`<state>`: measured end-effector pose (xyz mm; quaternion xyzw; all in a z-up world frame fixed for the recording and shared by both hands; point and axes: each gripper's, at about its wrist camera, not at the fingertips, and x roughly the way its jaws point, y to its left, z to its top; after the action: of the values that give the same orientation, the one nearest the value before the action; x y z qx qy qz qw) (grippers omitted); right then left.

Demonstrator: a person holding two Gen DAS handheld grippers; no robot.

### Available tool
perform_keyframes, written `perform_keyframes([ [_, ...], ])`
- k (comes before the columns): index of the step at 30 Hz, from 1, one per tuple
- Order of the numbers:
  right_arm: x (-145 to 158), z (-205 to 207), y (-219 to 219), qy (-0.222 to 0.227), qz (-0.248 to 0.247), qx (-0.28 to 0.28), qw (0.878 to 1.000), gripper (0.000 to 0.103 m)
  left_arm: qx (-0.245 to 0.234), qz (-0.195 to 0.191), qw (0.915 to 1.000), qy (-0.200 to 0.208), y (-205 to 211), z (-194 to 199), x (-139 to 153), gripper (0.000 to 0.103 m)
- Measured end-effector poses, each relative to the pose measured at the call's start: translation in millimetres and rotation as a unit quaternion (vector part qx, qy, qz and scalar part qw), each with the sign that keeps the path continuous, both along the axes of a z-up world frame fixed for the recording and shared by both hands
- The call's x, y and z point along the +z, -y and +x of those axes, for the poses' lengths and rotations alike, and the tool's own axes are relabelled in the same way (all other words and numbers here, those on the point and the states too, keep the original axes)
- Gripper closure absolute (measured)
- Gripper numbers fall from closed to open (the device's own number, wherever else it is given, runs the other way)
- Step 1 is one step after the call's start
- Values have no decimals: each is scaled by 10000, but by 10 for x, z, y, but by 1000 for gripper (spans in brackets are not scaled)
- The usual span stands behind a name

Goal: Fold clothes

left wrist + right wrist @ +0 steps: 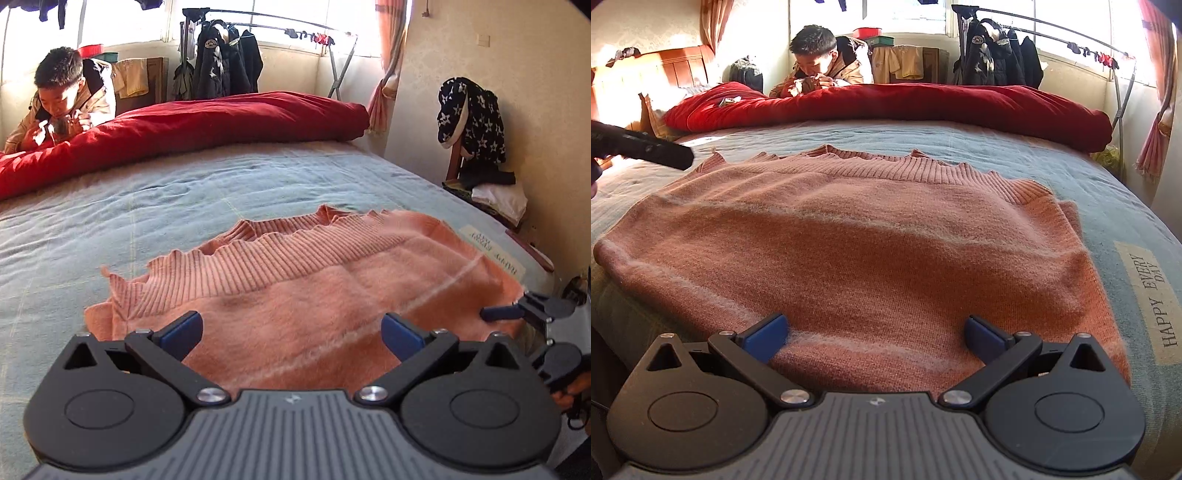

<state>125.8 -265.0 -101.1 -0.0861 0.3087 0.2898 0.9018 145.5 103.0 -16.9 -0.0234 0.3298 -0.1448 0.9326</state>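
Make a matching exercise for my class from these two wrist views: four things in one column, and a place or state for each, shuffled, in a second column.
Column 1
1. pink knitted sweater
2. thick red quilt
3. star-patterned dark garment
4. left gripper

Column 2
A. draped over a chair by the wall
B. open, holding nothing
C. spread flat on the blue-grey bed sheet
D. bunched along the bed's far edge

Pairs: 1-C, 2-D, 3-A, 4-B
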Motion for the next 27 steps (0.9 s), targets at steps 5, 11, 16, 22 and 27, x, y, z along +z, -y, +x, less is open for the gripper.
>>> perform_keyframes([
  [5, -13, -7, 26, 38, 59, 53, 10000, 0, 616, -265, 9962, -561, -77, 283, -350, 1],
  [11, -37, -14, 39, 124, 117, 82, 9998, 0, 1136, -88, 9929, -338, -182, -29, -393, 1],
  [16, -52, -23, 43, 205, 151, 84, 9996, 0, 1094, -429, 9925, -341, -153, 1, -238, 1],
  [22, 68, 163, 7, 156, 278, 38, 9995, 0, 1197, -392, 9907, -508, -35, 126, -350, 1],
  [27, 201, 389, -38, 85, 423, -17, 9991, 0, 1231, -603, 9895, -453, -111, 62, -380, 1],
])
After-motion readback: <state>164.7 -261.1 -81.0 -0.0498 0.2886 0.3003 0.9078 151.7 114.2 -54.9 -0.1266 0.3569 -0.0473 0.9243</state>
